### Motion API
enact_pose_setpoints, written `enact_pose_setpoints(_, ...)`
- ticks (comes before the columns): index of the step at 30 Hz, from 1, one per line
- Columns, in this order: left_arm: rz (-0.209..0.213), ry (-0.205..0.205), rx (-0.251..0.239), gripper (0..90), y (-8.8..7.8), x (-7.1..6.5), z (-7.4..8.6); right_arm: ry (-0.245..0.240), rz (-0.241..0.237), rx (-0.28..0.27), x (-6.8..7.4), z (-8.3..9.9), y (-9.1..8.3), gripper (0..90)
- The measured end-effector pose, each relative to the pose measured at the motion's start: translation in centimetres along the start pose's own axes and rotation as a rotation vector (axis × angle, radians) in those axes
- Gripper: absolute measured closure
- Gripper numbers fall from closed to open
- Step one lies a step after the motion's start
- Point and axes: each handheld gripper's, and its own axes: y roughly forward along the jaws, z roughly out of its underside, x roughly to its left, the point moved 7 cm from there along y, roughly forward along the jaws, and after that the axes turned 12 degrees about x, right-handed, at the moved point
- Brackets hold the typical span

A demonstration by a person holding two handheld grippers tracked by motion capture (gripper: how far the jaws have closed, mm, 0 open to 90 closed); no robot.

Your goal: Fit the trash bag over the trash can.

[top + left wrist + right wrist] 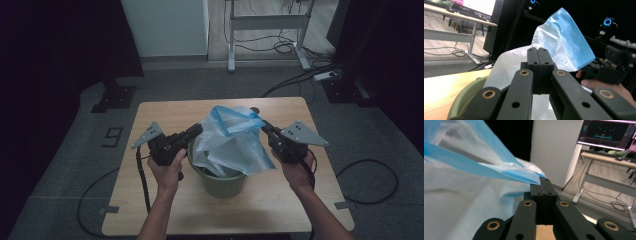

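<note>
Room: dim space with grey floor, cables [287, 47] trailing across it, and a metal desk frame [267, 22] at the far wall.
Surface: small wooden table [150, 112], bare along its left edge and near edge.
Bin: green round bin [222, 182] stands upright at the middle of the table, slightly toward the near edge.
Bag: translucent white plastic bag [230, 142] with a blue rim sits in the bin; its upper part rises above the bin's rim and spreads toward the table's far edge.
Left gripper: left gripper [196, 129] sits at the bag's left side, above the bin's left rim; jaws pressed together, with the bag's white film lying directly behind the tips. Whether film is pinched between them cannot be told from the left gripper view.
Right gripper: right gripper [260, 122] sits at the bag's right side; jaws pressed together, pinching the blue rim, which runs taut into the tips in the right gripper view.
Hands: each hand wraps its gripper's body from the near side.
</note>
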Motion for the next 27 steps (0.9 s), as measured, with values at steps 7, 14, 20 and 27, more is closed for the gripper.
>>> enact_pose_setpoints(7,-0.005,0.037,0.037,89.0,-0.2,-0.3,-0.2,0.020,-0.004,-0.037,-0.9,-1.8,-0.5,89.1)
enact_pose_setpoints(14,-0.036,0.051,0.067,89.5,-2.5,-0.1,1.0,0.038,-0.027,-0.054,-0.3,-1.1,-1.4,89.1)
enact_pose_setpoints(20,0.011,0.080,0.092,74.5,-3.7,-0.4,1.5,0.009,-0.045,-0.056,1.0,-0.9,-1.5,89.1)
enact_pose_setpoints(27,0.009,0.141,0.129,47.2,-3.0,-0.9,-0.2,-0.007,-0.056,-0.060,1.7,-1.2,-1.2,89.1)
